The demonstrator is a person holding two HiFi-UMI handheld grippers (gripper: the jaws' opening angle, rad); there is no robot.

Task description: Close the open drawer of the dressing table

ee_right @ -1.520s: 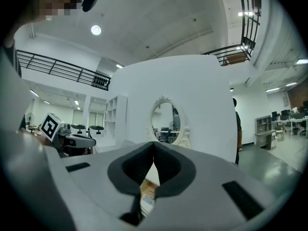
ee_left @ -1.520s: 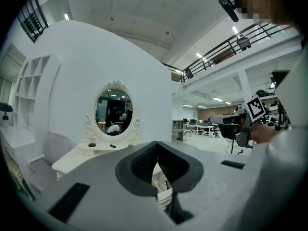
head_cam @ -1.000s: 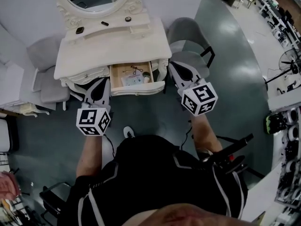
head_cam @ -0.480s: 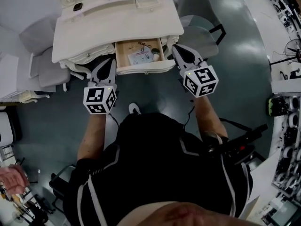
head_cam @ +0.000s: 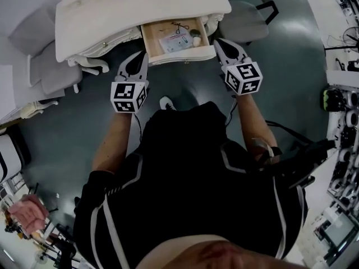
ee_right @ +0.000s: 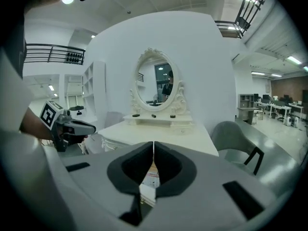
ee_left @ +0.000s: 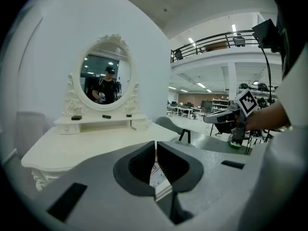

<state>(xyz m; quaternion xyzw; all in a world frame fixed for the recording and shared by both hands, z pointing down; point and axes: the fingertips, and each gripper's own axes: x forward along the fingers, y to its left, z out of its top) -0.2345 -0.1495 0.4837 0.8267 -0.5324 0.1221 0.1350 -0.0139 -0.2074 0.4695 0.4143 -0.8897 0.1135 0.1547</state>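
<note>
The cream dressing table (head_cam: 140, 7) stands at the top of the head view, its middle drawer (head_cam: 176, 38) pulled out with papers and small items inside. My left gripper (head_cam: 141, 58) hangs just left of the drawer's front, jaws shut and empty. My right gripper (head_cam: 221, 42) sits at the drawer's right front corner, also shut and empty. In the left gripper view the shut left gripper (ee_left: 156, 146) points at the dressing table (ee_left: 86, 143) and its oval mirror (ee_left: 102, 78). The right gripper (ee_right: 153, 148) faces the same table (ee_right: 159, 131) in the right gripper view.
A grey chair (head_cam: 247, 15) stands to the right of the table and grey cushioned stools (head_cam: 42, 55) to its left. Dark grey floor (head_cam: 185, 83) lies between me and the drawer, with one shoe (head_cam: 165, 102) showing. Workbenches with clutter line the right edge (head_cam: 342, 105).
Both grippers have moved forward toward the table, now reaching the drawer's front on either side. The drawer stays open.
</note>
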